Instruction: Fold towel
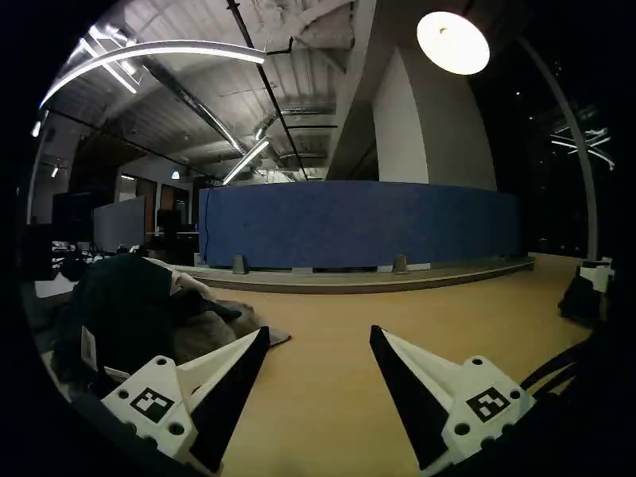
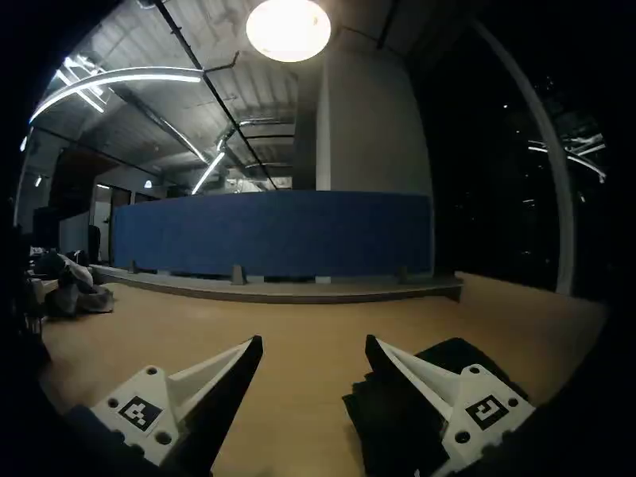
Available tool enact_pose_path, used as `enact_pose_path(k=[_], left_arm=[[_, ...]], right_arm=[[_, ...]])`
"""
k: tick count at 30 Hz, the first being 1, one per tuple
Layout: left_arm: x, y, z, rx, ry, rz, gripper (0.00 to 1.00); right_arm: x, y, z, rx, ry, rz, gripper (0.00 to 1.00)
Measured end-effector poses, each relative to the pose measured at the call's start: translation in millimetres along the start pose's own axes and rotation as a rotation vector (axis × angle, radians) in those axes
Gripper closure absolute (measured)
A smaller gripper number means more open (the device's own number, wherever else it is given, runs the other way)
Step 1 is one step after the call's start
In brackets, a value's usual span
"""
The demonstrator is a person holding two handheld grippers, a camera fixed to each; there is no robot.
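The left tongs (image 1: 319,330) stand open with nothing between the fingers, low over the bare wooden surface (image 1: 334,397). The right tongs (image 2: 314,338) are also spread and hold nothing. Just beside and partly under their right finger lies a dark folded cloth (image 2: 465,350), flat on the surface, touching or nearly touching the finger; which of the two cannot be told.

The loose work is a crumpled heap of towels (image 1: 135,310), dark green and grey. It lies close ahead and to the left of the left tongs, its near edge reaching almost to their left fingertip. From the right tongs the same heap (image 2: 71,290) lies well apart, far off to the left. The left tongs are therefore much nearer, and the next pick likely falls to them with a short reach leftward. The heap is bunched and shows no clear long axis.

Beyond everything a blue partition (image 1: 358,222) runs along the far edge of the surface.
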State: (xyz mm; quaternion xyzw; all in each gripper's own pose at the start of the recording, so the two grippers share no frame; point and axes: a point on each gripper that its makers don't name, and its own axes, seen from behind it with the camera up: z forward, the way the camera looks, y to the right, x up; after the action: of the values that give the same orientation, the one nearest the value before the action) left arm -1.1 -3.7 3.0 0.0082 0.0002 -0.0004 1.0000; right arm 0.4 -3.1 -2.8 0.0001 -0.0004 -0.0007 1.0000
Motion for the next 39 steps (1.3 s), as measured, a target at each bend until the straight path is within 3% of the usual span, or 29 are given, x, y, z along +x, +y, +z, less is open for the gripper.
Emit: enact_pose_path(k=[39], left_arm=[[-1.2, -1.1, -0.8, 0.000, 0.000, -0.001, 0.06]], right_arm=[[-1.6, 0.2, -0.2, 0.000, 0.000, 0.001, 0.00]])
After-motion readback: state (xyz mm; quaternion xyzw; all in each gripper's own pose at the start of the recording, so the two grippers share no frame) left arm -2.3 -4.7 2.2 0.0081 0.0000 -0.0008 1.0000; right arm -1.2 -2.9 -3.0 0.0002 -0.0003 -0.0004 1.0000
